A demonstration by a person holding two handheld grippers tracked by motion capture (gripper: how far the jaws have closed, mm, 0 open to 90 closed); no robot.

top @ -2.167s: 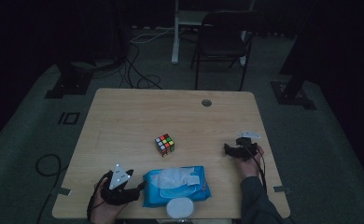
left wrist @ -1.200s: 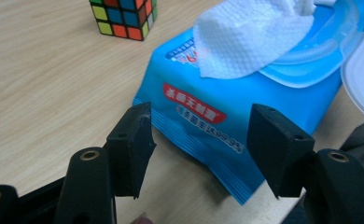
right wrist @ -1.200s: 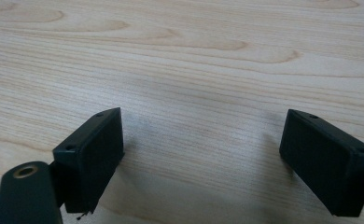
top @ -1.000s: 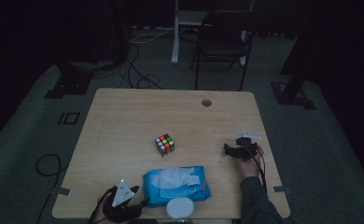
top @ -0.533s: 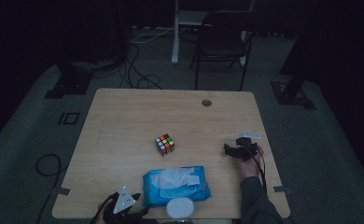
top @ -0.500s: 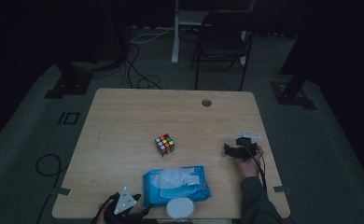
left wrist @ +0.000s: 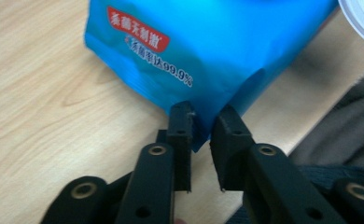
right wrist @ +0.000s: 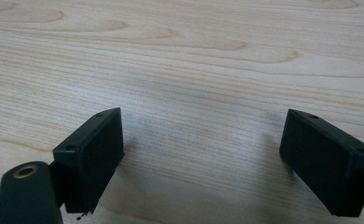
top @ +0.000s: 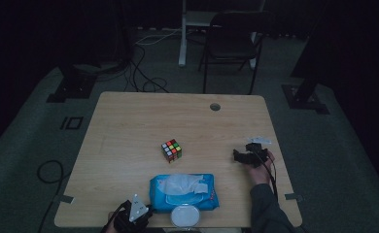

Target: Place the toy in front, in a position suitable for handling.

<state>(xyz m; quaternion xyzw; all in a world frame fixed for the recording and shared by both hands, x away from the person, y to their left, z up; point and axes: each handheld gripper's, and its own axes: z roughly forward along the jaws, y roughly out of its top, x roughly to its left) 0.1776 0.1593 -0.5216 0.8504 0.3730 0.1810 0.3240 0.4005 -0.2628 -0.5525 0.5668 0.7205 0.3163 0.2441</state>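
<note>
A blue wet-wipe pack (top: pixel 183 191) lies near the table's front edge, a white wipe sticking out of its top. My left gripper (top: pixel 134 216) is at the pack's front left corner. In the left gripper view its jaws (left wrist: pixel 202 116) have just been closing and now pinch the corner of the pack (left wrist: pixel 208 46) between them. My right gripper (top: pixel 241 156) rests on the table at the right, held in a hand. Its jaws (right wrist: pixel 203 135) stand wide open over bare wood. A colourful puzzle cube (top: pixel 171 150) sits mid-table, apart from both grippers.
A round white lid (top: pixel 185 216) lies just in front of the pack, right of my left gripper. The wooden table (top: pixel 129 121) has a cable hole (top: pixel 215 107) near its far edge. A dark chair (top: pixel 231 43) stands behind it.
My left gripper has drawn back toward the table's front edge, to the pack's corner. The right gripper, the cube and the pack have stayed put.
</note>
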